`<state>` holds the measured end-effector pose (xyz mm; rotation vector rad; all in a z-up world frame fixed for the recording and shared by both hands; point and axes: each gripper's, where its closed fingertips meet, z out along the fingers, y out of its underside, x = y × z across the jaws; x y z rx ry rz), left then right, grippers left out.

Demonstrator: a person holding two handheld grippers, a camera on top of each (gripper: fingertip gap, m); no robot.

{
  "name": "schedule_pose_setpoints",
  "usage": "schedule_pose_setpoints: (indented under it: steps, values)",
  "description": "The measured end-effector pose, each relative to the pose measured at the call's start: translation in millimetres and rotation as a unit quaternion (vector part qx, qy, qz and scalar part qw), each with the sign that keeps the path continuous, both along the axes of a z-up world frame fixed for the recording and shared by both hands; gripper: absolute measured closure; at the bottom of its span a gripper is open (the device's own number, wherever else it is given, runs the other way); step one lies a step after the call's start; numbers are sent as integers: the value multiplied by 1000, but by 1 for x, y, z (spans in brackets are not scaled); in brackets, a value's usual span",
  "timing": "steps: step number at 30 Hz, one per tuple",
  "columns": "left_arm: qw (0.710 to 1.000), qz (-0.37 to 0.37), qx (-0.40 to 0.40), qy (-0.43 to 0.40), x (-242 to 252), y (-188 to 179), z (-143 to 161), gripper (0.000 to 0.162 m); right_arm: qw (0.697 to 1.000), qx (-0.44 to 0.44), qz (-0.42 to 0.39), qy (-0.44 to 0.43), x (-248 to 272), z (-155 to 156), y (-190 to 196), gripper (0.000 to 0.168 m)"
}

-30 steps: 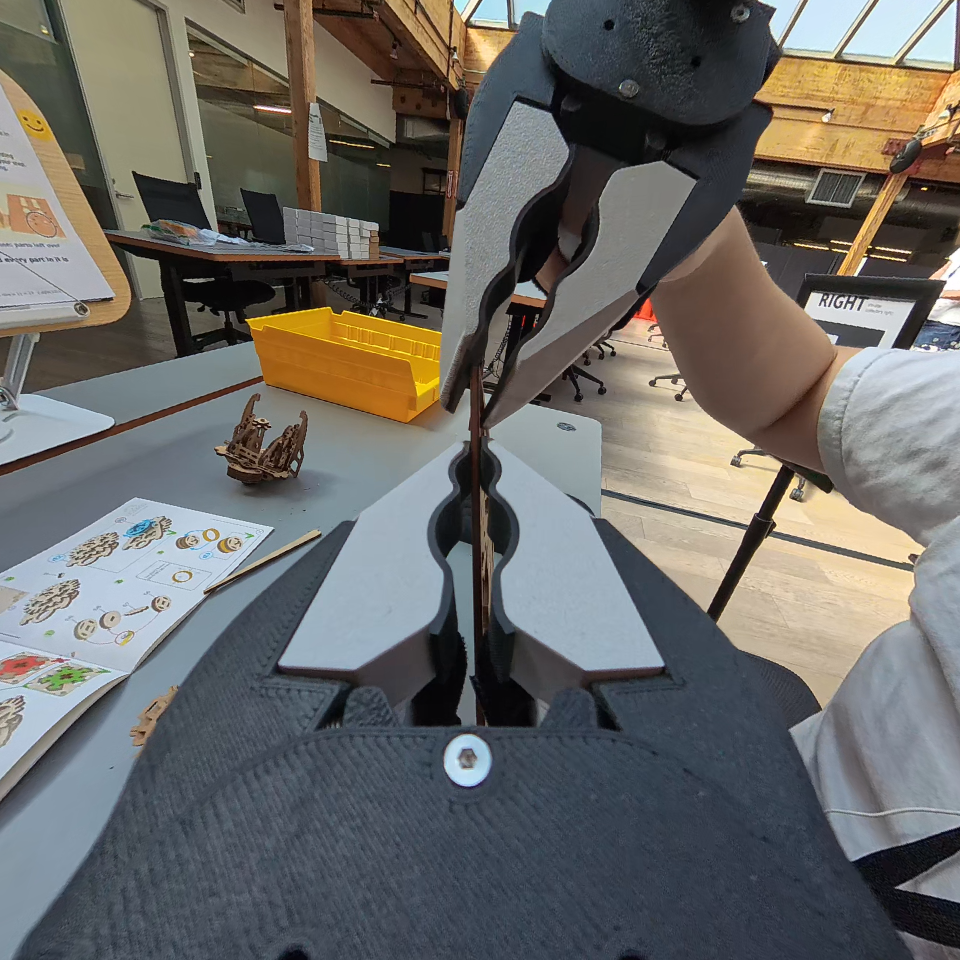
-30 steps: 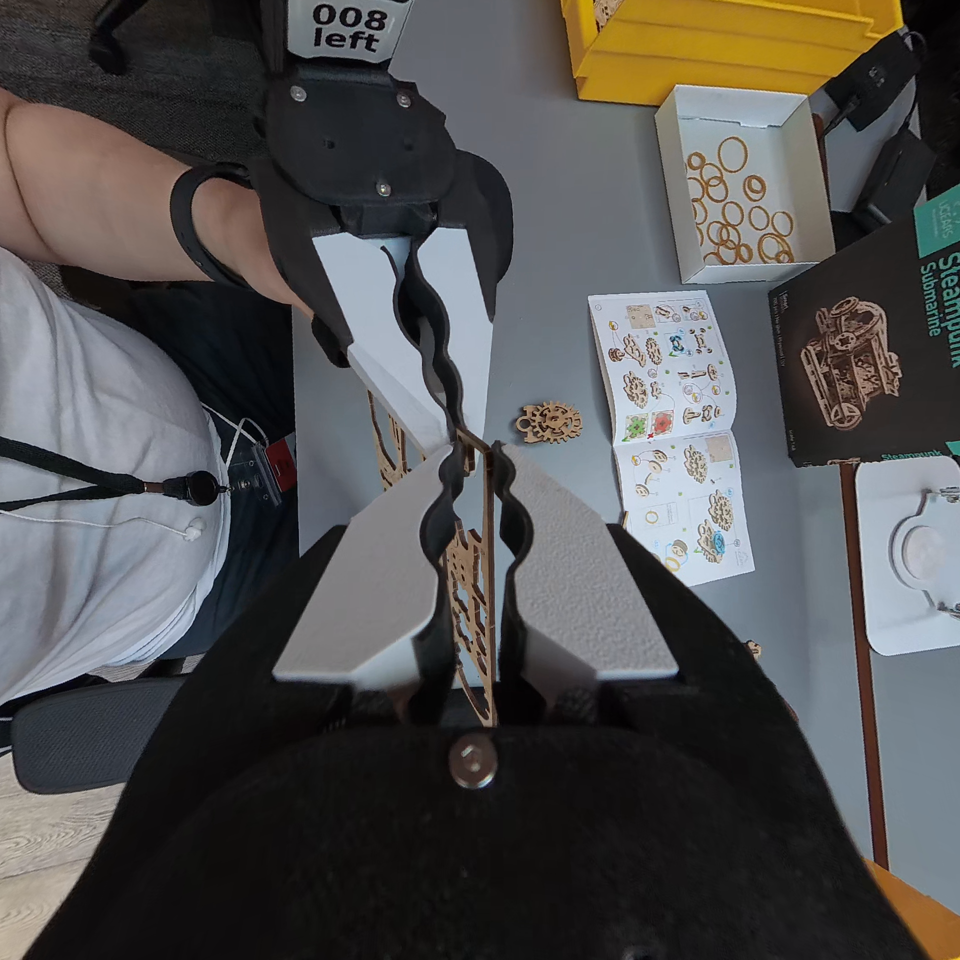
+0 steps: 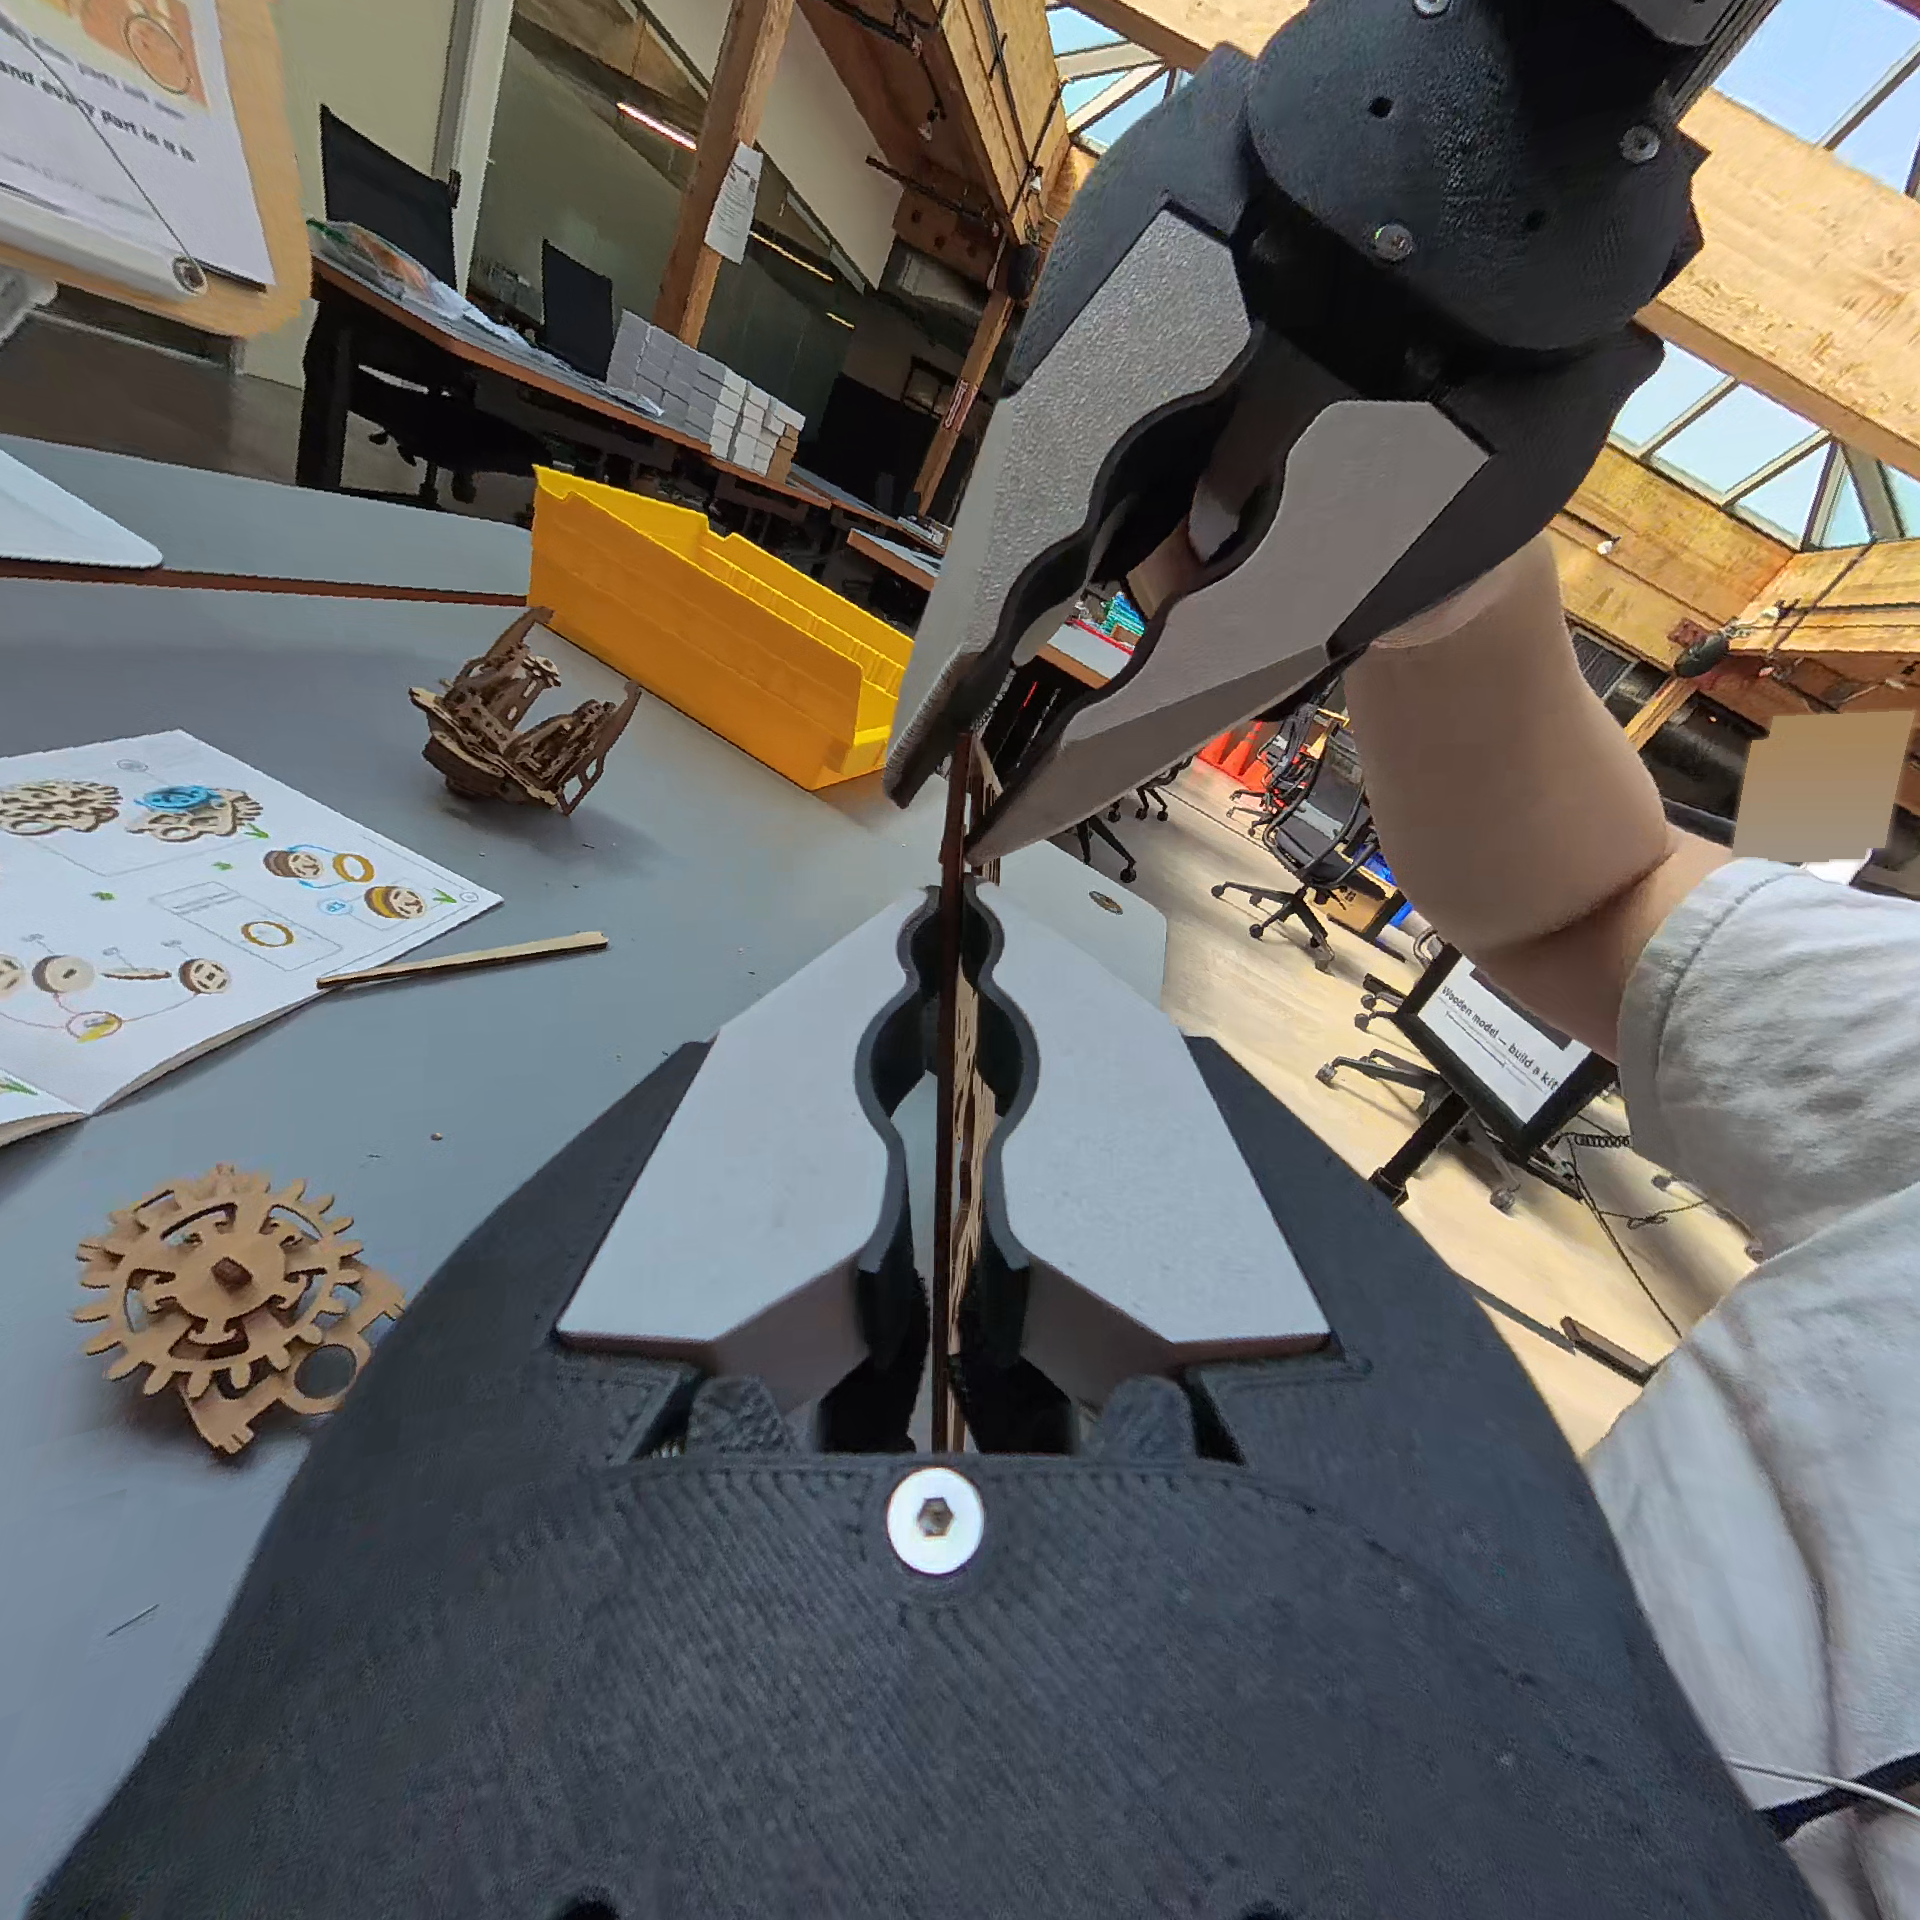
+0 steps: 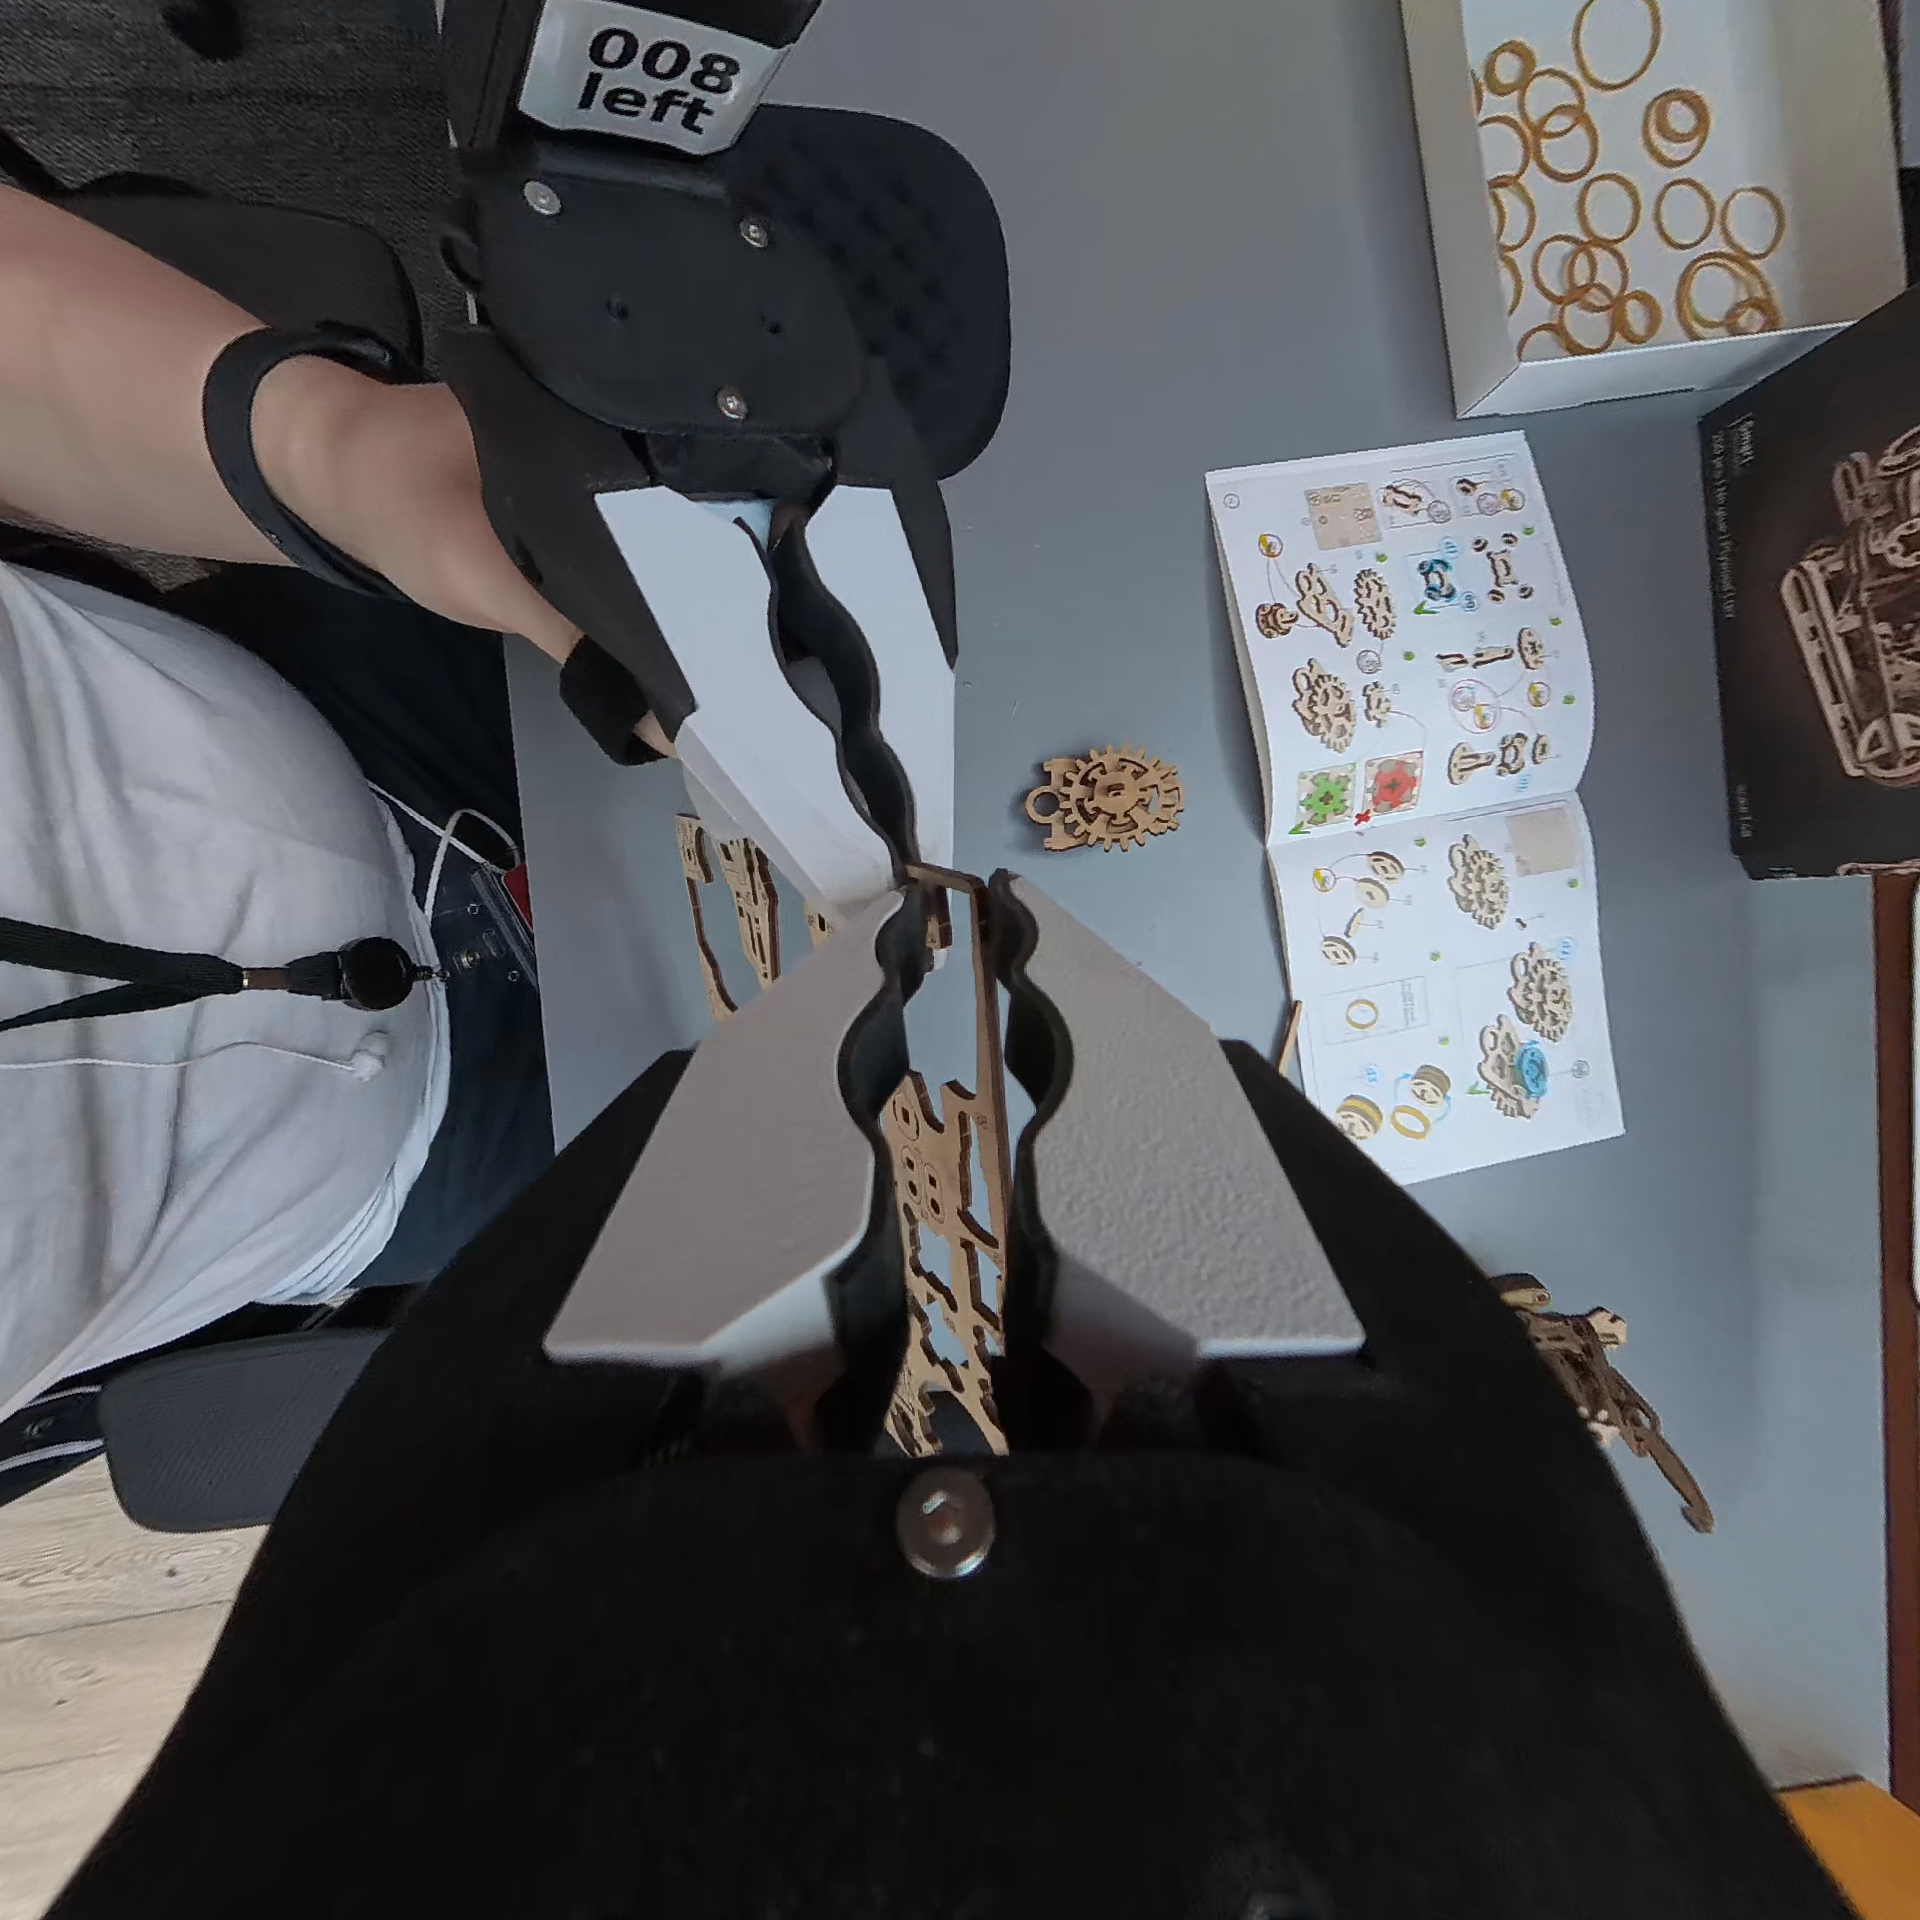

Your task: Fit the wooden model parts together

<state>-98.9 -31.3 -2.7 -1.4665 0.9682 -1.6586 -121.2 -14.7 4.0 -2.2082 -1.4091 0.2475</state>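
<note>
A thin laser-cut wooden sheet (image 3: 945, 1039) stands edge-on between the fingers of my left gripper (image 3: 951, 899), which is shut on it. My right gripper (image 3: 951, 805) comes down from above and pinches the sheet's top edge. In the right wrist view the sheet (image 4: 951, 1195) runs between the fingers of my right gripper (image 4: 951, 894), against the right finger. My left gripper (image 4: 899, 873) meets it tip to tip at the sheet's far corner. Both hold it above the grey table (image 4: 1143, 416).
On the table lie a wooden gear assembly (image 3: 223, 1299) (image 4: 1112, 800), an open instruction booklet (image 4: 1434, 810), a small wooden model (image 3: 520, 727), a thin stick (image 3: 468, 961) and another cut sheet (image 4: 727, 914). A yellow bin (image 3: 707, 644), a white box of rings (image 4: 1652, 197) and a dark kit box (image 4: 1829, 644) stand farther off.
Both grippers have kept their hold on the sheet. They have moved lower toward the table and tilted; the gear assembly has come into the left wrist view.
</note>
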Motion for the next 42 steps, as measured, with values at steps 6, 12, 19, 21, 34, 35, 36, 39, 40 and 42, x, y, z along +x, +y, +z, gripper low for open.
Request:
schedule_pose_setpoints:
  steps: [6,12,19,21,34,35,36,39,40,42]
  values:
    - [991,-59,-101,58,20,25,-31,160,988,-135,-26,68,22,-30,26,161]
    - [974,-118,-150,127,45,52,-54,156,941,-205,-118,243,52,-46,54,166]
    - [946,-199,-191,172,79,56,-66,152,890,-227,-145,368,86,-64,64,166]
    - [938,-217,-190,193,84,54,-75,156,879,-226,-141,396,95,-68,65,166]
    - [889,-254,-213,317,90,45,-117,159,882,-294,-114,350,113,-115,57,159]
    - [888,-255,-216,316,90,45,-116,159,885,-295,-112,343,112,-114,56,159]
    - [888,-254,-217,315,89,46,-115,159,887,-296,-113,336,112,-113,57,159]
    - [888,-247,-209,326,87,48,-119,159,893,-305,-126,306,111,-120,60,158]
    - [888,-248,-205,330,87,48,-121,159,895,-309,-127,295,111,-121,59,158]
    - [886,-253,-201,333,86,46,-123,158,899,-314,-129,276,110,-124,57,158]
